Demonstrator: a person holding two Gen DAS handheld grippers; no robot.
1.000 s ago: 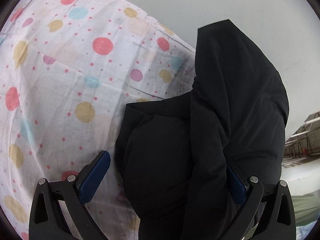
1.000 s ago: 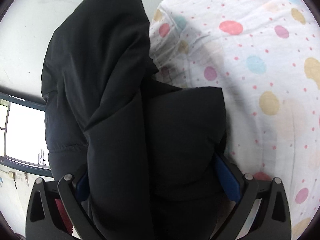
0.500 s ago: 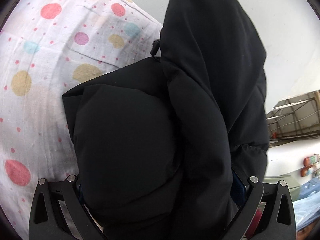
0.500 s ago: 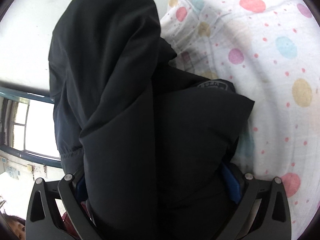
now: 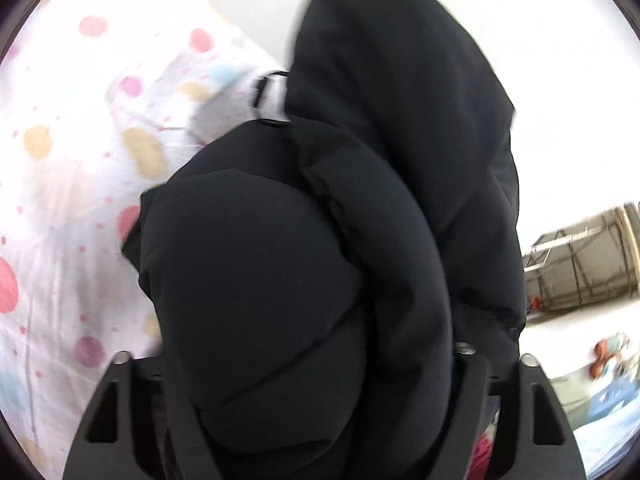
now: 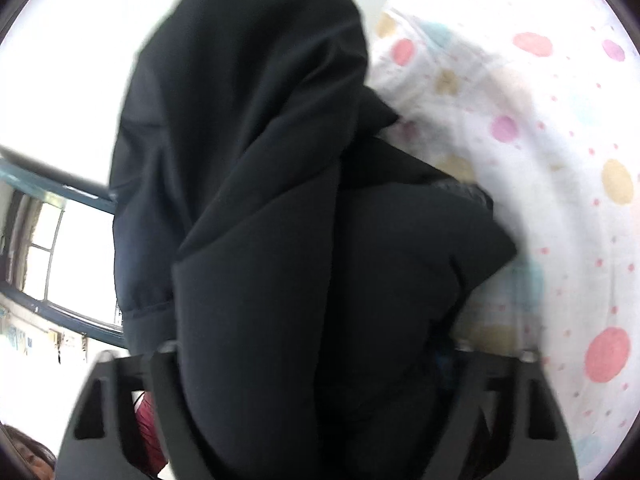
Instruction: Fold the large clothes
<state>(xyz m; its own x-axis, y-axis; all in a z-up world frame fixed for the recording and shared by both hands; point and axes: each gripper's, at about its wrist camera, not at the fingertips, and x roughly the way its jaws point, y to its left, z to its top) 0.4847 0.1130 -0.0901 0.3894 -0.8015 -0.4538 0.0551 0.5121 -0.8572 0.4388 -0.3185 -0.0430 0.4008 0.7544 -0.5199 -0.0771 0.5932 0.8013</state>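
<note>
Dotted sheet [image 5: 60,184], black jacket [image 5: 320,240] bunched, rising upward

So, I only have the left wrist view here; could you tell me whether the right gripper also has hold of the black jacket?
Observer: Yes, the right gripper has the black jacket bunched between its jaws, which have just been closing.
Operator: Anything notable on the jacket?
Observer: A greyish badge shows at its right edge, by the spotted sheet.
Operator: And what is behind it?
Observer: A dark-framed window, left of the jacket.
</note>
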